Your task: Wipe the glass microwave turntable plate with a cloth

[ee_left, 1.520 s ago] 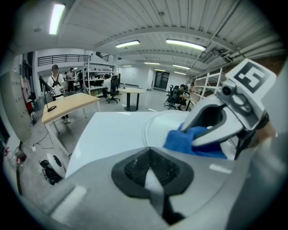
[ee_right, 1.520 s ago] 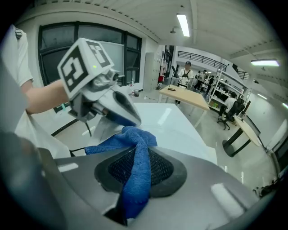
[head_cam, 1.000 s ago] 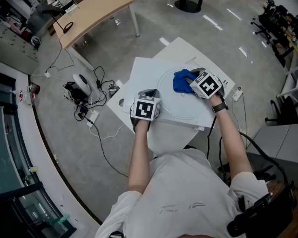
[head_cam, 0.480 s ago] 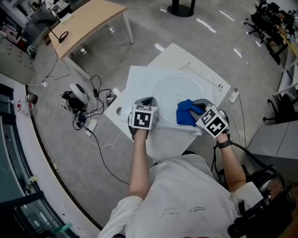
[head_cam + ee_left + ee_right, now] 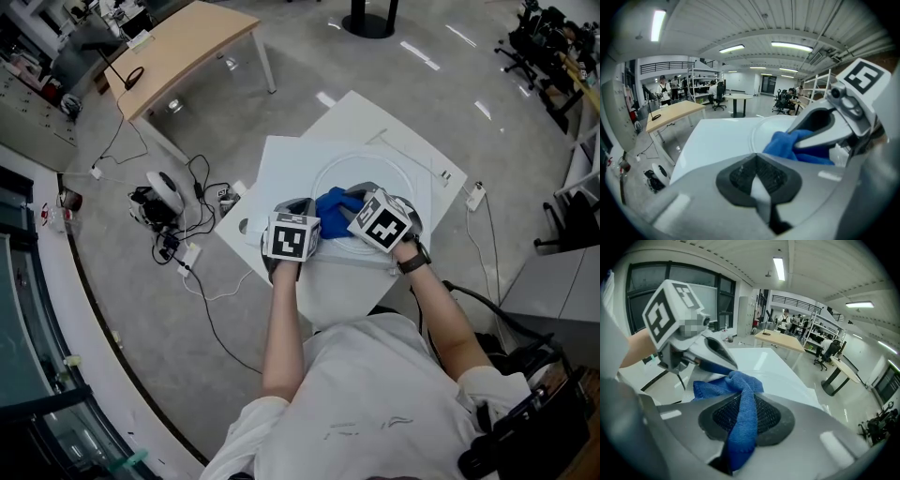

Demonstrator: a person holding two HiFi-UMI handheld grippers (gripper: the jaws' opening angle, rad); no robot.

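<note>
— Where is the plate?

— The glass turntable plate lies flat on the white tabletop, straight in front of the person. It shows as a faint clear ring on the pale surface.

— And the cloth?

— The blue cloth sits bunched on the near-left part of the plate and touches the glass. One strip of it runs back between the jaws of the right gripper, which are clamped tight on it across the black pads.

— How does that gripper come in?

— From the person's right, low over the plate, with its marker cube facing up.

— What about the other one?

— The left gripper is at the plate's near-left rim, just beside the cloth. Its jaws are drawn nearly together, with only a thin pale sliver between the pads. I cannot tell what that sliver is, or whether the tips touch the glass.

— So the two tools are close?

— Very close, tip almost to tip, with the cloth between them.

— Anything farther out?

— A wooden desk stands well apart at the far left, and a tangle of cables lies on the grey floor near the table's left side.
</note>
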